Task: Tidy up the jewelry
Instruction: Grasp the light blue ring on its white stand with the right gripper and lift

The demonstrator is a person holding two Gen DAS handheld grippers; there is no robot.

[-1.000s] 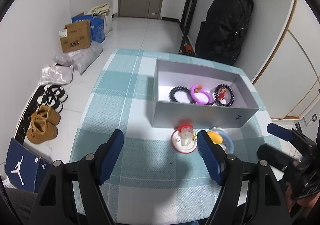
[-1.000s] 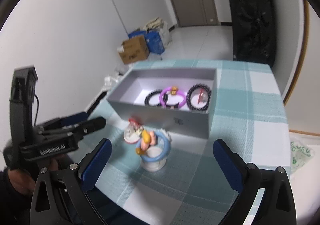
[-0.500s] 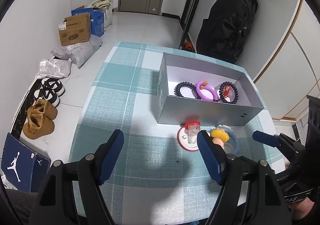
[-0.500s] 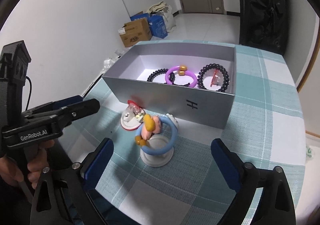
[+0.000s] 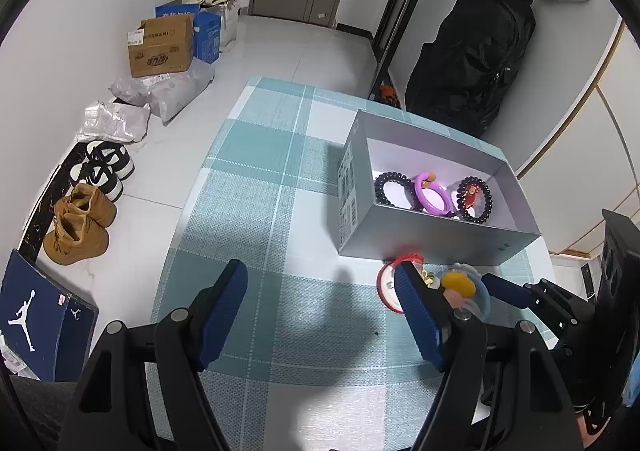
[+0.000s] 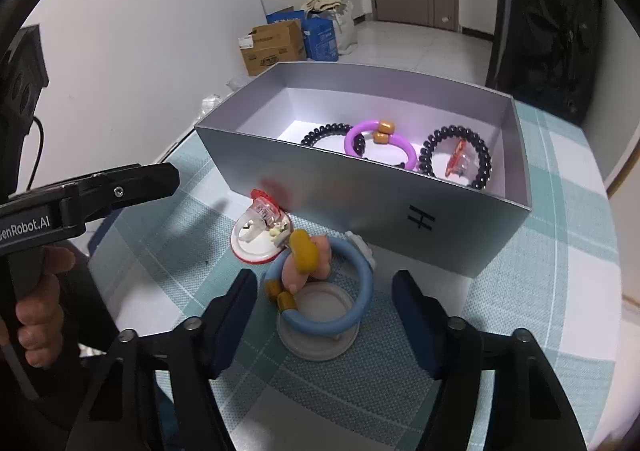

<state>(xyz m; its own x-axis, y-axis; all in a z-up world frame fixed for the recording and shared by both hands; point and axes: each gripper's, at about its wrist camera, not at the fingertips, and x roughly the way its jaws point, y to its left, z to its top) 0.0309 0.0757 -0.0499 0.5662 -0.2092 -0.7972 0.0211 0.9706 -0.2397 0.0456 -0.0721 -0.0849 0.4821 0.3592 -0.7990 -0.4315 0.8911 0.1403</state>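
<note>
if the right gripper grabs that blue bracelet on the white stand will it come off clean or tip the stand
The blue bracelet leans loosely against the white stand, so it probably lifts free. Its smooth tube looks slippery, and the pink charm may swing. The stand looks light; it could tip if snagged.

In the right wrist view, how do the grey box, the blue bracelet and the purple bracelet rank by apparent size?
1. grey box
2. blue bracelet, though it lies nearer the camera
3. purple bracelet
</note>
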